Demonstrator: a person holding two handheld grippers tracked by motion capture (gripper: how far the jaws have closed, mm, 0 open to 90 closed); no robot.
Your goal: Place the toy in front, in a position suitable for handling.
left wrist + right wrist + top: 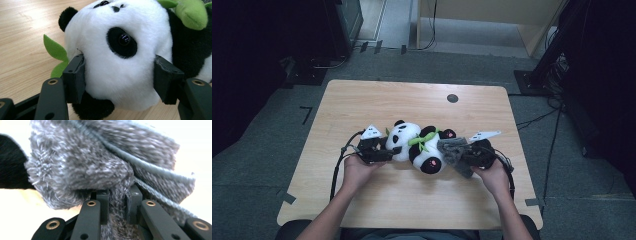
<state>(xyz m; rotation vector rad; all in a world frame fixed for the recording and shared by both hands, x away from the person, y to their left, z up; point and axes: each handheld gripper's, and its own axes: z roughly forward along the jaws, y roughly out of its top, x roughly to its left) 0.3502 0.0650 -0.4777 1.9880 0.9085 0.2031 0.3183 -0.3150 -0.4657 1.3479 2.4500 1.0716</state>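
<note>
Dressing of the black-and-white plush panda toy (414, 145) with the fuzzy grey knitted garment (454, 152) is judged to be at an early stage. The panda is laid on its side at the middle of the pale wooden bench (412, 100), head toward the person's left and feet toward the right. The head is gripped by the left claw (120, 75); its jaws are spread wide and pressed into the white fur on either side of one eye patch, so the toy is steadied. The grey garment is pinched by the right claw (117, 207), whose jaws are nearly closed on a fold of the knit. In the high view the garment is seen bunched against the panda's lower end, just beside a black foot with a pink pad; whether any part has been drawn over the foot cannot be told. What is left, by this judgement, is the opening of the garment and its being pulled along the body.

A green fabric bamboo sprig (424, 137) is held across the panda's chest, and its leaves could snag the knit as it is drawn up. A small dark round grommet (452, 98) is set into the bench well apart from the work. Black cables (337, 170) are trailed from both claws toward the person and are kept out of the path.
</note>
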